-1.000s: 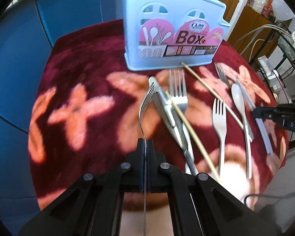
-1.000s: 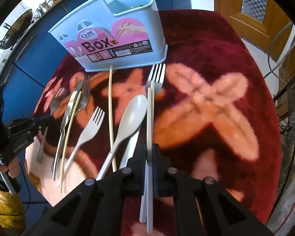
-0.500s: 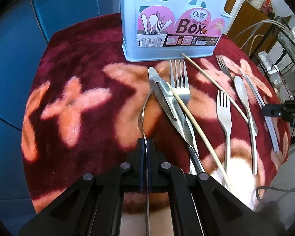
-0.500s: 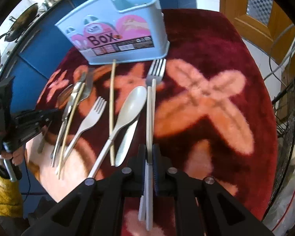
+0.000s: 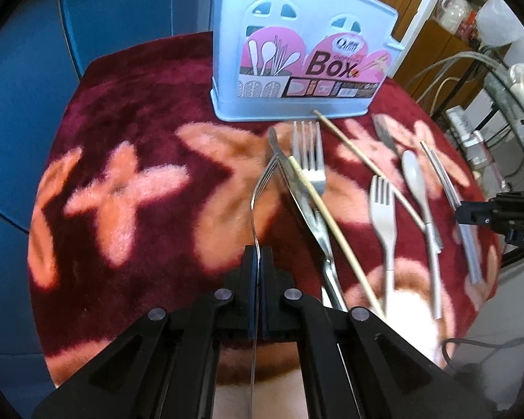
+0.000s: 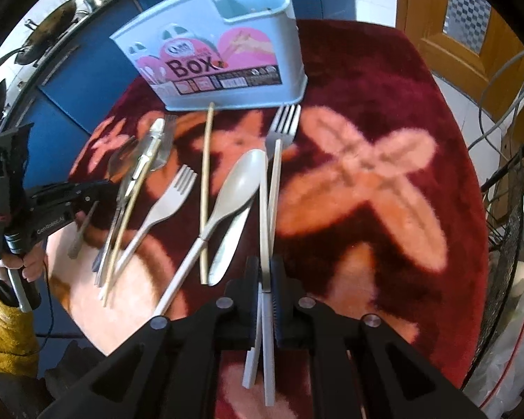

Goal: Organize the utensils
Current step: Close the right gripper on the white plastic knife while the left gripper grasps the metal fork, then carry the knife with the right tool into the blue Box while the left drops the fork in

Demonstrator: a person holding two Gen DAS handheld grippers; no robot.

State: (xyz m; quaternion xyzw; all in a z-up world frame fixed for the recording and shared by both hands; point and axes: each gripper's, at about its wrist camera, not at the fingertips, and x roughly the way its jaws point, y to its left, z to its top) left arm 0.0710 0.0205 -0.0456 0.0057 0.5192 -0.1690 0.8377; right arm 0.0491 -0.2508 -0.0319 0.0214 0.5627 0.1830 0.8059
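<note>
My left gripper [image 5: 258,262] is shut on the handle of a thin metal fork [image 5: 262,188], seen edge-on, with its tines pointing toward the pale blue utensil box [image 5: 297,70]. My right gripper [image 6: 265,272] is shut on a pair of grey chopsticks [image 6: 274,181]; their far tips reach the neck of a metal fork [image 6: 284,122] lying before the box [image 6: 227,66]. In the right wrist view the left gripper [image 6: 91,192] sits at the left edge with its fork [image 6: 82,230]. Loose between them lie a white spoon [image 6: 237,181], a white plastic fork [image 6: 167,202], a metal knife [image 5: 297,192] and wooden chopsticks [image 6: 206,188].
Everything rests on a round table under a dark red floral cloth [image 5: 122,122]. Blue cabinets [image 5: 24,70] stand behind on the left. Cables and a wire rack [image 6: 506,181] crowd the right side. A hand in a yellow sleeve [image 6: 7,328] holds the left gripper.
Both hands have stayed almost still, keeping their grips on the fork and the chopsticks. The utensils on the cloth have not moved.
</note>
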